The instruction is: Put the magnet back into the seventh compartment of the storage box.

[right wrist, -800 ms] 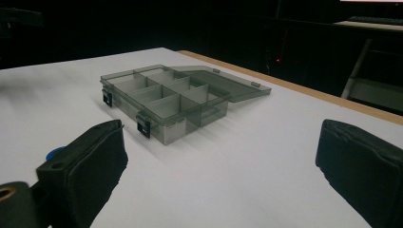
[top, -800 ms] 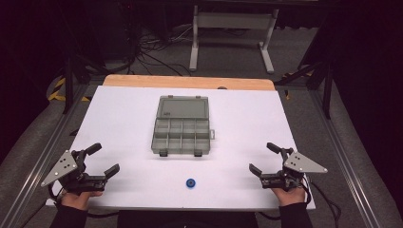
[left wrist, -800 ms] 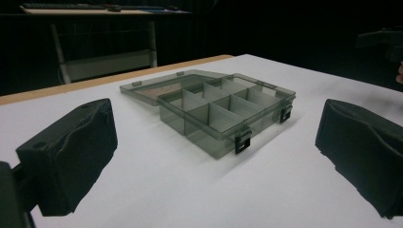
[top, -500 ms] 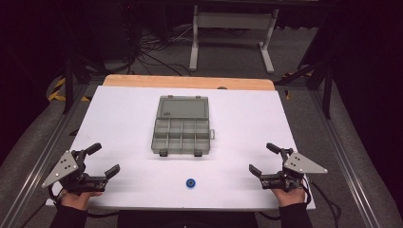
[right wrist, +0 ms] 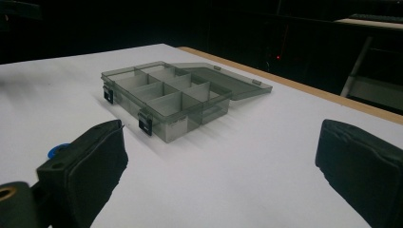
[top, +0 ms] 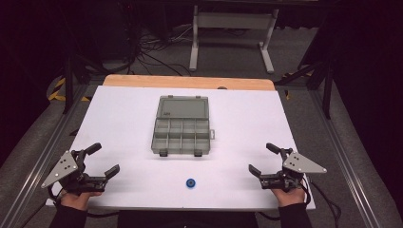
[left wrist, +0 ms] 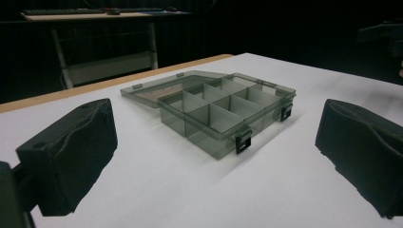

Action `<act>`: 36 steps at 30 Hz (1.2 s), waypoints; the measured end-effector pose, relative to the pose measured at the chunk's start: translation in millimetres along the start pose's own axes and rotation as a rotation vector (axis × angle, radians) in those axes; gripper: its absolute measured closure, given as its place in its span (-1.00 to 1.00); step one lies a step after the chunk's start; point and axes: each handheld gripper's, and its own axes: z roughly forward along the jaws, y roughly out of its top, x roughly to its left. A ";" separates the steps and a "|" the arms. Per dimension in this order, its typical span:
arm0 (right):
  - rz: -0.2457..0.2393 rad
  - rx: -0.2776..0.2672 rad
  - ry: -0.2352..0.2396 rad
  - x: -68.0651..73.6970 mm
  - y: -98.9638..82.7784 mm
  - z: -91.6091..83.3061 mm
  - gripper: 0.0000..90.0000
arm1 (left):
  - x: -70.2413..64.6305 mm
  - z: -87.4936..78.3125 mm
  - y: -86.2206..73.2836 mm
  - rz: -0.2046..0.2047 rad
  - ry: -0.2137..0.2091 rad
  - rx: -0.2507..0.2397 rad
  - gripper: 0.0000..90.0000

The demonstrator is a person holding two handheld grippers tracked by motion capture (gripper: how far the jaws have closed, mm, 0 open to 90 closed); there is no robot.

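Observation:
A grey see-through compartment box (top: 181, 132) lies open in the middle of the white table, its lid folded flat toward the far side. The box (left wrist: 228, 111) appears ahead in the left gripper view, and the box (right wrist: 166, 97) is seen in the right gripper view; its compartments look empty. A small blue round part (top: 191, 183) lies near the front edge, and the blue part (right wrist: 56, 151) peeks past a jaw. My left gripper (top: 103, 161) rests open at the front left. At the front right, my right gripper (top: 263, 159) is open with nothing between its jaws.
The white table top (top: 119, 118) ends in a wooden strip (top: 190, 81) at the far side. Metal rails run along both sides. A white stand (top: 233, 33) and cables sit on the floor beyond.

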 end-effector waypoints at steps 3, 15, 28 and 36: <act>-0.003 0.002 0.005 1.6 3.3 2.5 -0.91 | 0.0 0.4 -0.4 -0.002 0.000 0.001 -0.99; -0.031 -0.021 0.081 19.1 32.8 22.9 -0.91 | -0.2 1.3 -0.5 -0.001 0.002 0.010 -0.99; -0.079 -0.008 0.159 40.7 52.6 46.8 -0.91 | 0.1 1.4 -0.7 -0.001 -0.002 0.011 -0.99; -0.100 -0.020 0.222 51.9 59.8 59.5 -0.90 | 0.5 1.4 -0.9 -0.003 -0.002 0.011 -0.99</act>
